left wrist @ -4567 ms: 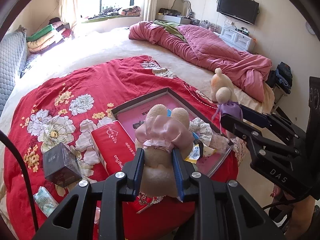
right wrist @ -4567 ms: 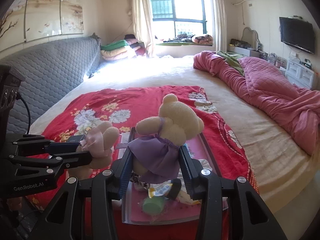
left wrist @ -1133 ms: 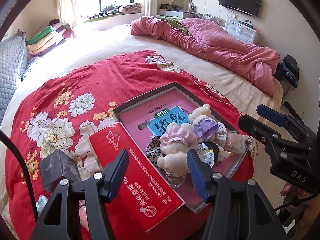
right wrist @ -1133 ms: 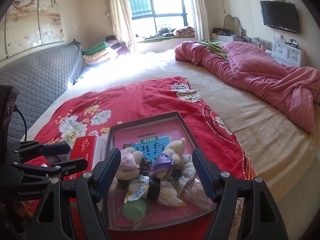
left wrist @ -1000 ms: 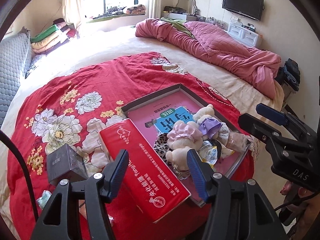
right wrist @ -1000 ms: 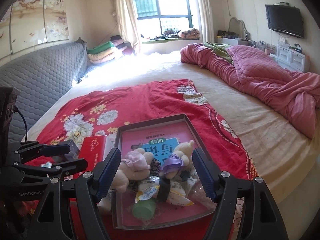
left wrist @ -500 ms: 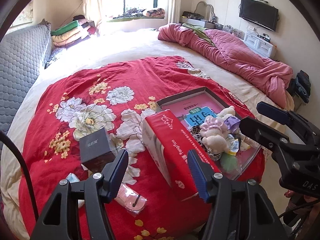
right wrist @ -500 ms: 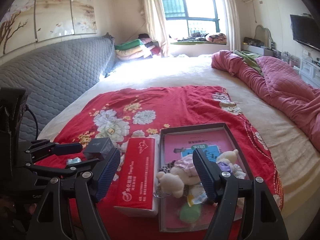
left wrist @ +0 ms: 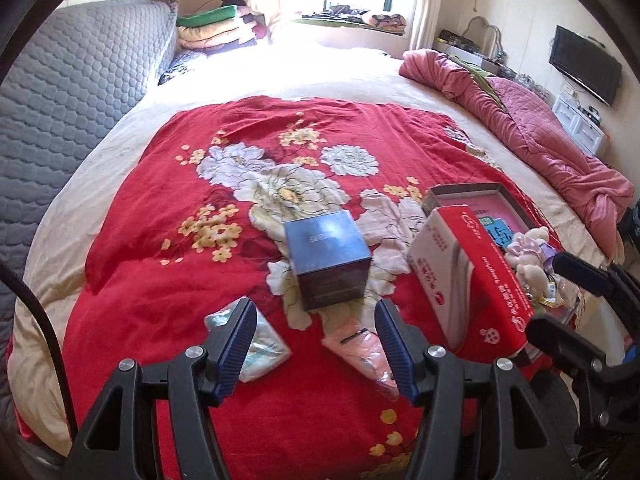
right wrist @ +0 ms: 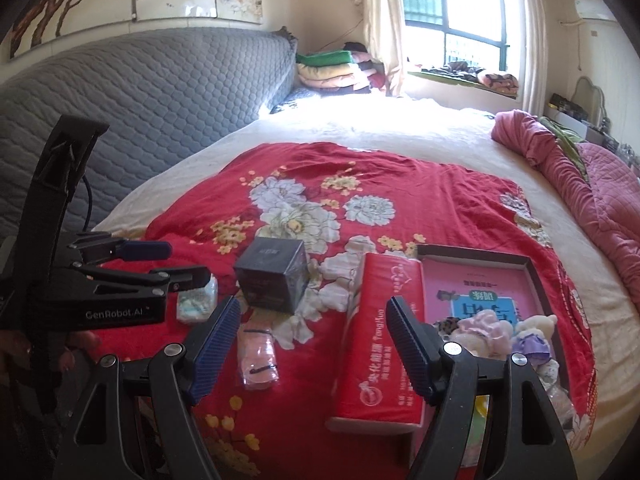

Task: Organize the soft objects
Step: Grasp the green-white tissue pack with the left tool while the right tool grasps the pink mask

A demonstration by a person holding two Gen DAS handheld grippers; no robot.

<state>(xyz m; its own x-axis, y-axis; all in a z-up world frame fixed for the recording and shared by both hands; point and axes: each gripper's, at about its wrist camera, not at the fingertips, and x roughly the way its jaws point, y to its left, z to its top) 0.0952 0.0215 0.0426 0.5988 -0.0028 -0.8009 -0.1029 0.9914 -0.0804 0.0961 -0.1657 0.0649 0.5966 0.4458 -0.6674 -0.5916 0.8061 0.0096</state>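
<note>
Two small plush bears, one in pink [right wrist: 482, 326] and one in purple [right wrist: 530, 342], lie in the open dark box [right wrist: 472, 258] at the right. They also show in the left wrist view [left wrist: 528, 248]. A pink soft packet [left wrist: 360, 346] [right wrist: 258, 356] and a pale teal packet [left wrist: 256, 340] [right wrist: 196, 302] lie on the red floral blanket [left wrist: 180, 272]. My left gripper [left wrist: 314, 338] is open and empty above these packets. My right gripper [right wrist: 314, 338] is open and empty, near the red tissue pack [right wrist: 380, 344].
A dark cube box [left wrist: 326, 258] [right wrist: 274, 276] stands mid-blanket. The red tissue pack [left wrist: 468, 268] lies beside the dark box. A pink quilt [left wrist: 540, 136] is bunched at the right. A grey padded headboard [right wrist: 140, 92] runs along the left.
Both grippers let go of the bears, which now lie in the box. Both grippers moved left, away from the box, toward the cube and packets.
</note>
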